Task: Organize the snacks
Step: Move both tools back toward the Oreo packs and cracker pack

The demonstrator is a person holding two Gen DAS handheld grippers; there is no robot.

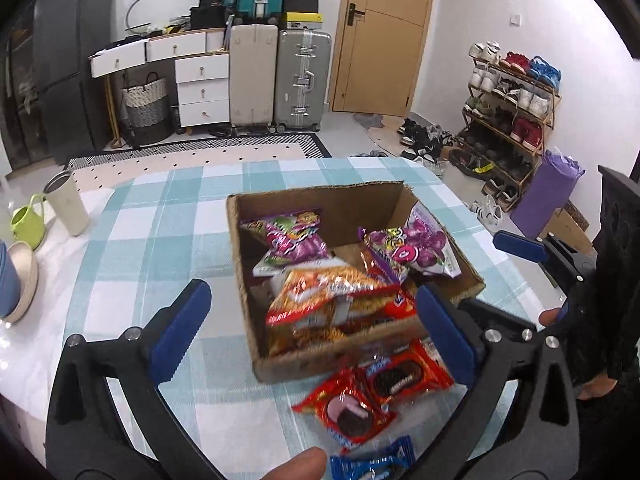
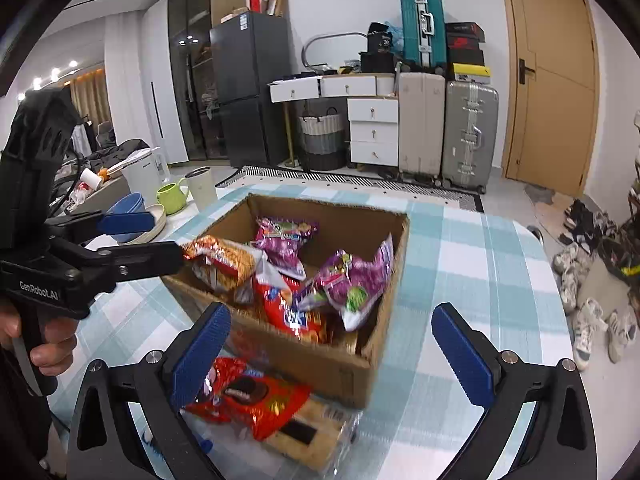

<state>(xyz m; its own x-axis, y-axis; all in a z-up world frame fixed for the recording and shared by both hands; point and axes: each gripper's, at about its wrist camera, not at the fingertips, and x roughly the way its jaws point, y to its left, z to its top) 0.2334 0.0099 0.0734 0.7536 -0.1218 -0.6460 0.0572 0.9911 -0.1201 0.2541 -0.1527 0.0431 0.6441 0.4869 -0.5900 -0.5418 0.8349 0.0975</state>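
An open cardboard box [image 1: 312,194] on the checked tablecloth holds purple packets [image 1: 296,240] and orange packets [image 1: 332,292]. Two red cookie packets [image 1: 404,376] and a blue one [image 1: 372,460] lie on the table just in front of it. My left gripper [image 1: 316,316] hovers open over the box's near edge with nothing between its pads. In the right wrist view, my right gripper [image 2: 332,346] is open and empty above the box's near wall [image 2: 332,368], with a red cookie packet [image 2: 248,396] and a clear cracker pack [image 2: 308,436] below it. The left gripper [image 2: 166,238] shows there at the left.
A beige tumbler [image 1: 66,204], green mug [image 1: 28,220] and stacked bowls [image 1: 16,280] stand at the table's left side. The table's rounded right edge [image 2: 556,280] drops to a floor strewn with shoes. Suitcases [image 1: 280,80] and drawers line the far wall.
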